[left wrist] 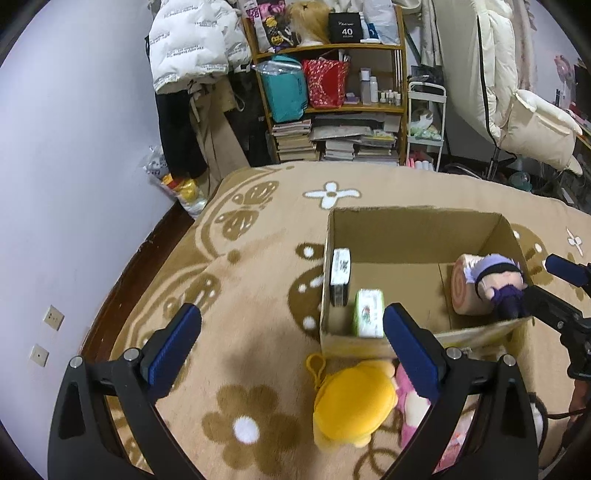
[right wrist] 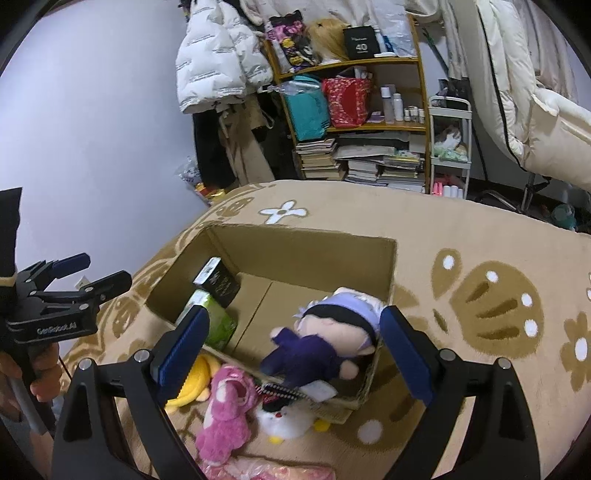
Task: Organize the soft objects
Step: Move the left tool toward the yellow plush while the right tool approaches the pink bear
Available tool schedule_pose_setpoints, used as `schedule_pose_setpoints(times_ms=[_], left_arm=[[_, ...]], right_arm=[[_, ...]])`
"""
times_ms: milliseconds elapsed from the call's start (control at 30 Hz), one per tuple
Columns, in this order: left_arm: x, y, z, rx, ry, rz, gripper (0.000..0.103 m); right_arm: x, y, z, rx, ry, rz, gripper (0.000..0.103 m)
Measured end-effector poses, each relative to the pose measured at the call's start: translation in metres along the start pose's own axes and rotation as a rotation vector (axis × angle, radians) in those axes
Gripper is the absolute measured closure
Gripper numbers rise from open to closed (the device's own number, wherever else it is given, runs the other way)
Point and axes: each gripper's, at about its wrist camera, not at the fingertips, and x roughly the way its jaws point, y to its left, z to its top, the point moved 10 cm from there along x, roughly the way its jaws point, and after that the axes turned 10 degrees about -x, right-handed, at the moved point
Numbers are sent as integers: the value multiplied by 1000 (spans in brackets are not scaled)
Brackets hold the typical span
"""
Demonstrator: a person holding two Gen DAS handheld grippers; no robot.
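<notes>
Both grippers released above a cardboard box on a patterned blanket.
Left wrist view: left gripper (left wrist: 291, 339) gapes empty over a yellow plush (left wrist: 351, 402); cardboard box (left wrist: 417, 236) beyond. Right wrist view: right gripper (right wrist: 293, 352) spread wide, clear of the purple-clad doll (right wrist: 325, 339) lying inside the box; pink plush (right wrist: 225, 410) outside.

"40" on black box (left wrist: 345, 27) on shelf, "GenRobot.AI" on left claw (right wrist: 99, 273)
</notes>
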Motion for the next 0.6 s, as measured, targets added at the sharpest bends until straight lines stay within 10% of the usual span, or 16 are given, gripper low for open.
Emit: schedule_pose_setpoints(times_ms=[600], left_arm=[[6, 14, -61, -10, 184, 10, 5]], right_arm=[[-4, 58, -36, -117, 96, 60, 5]])
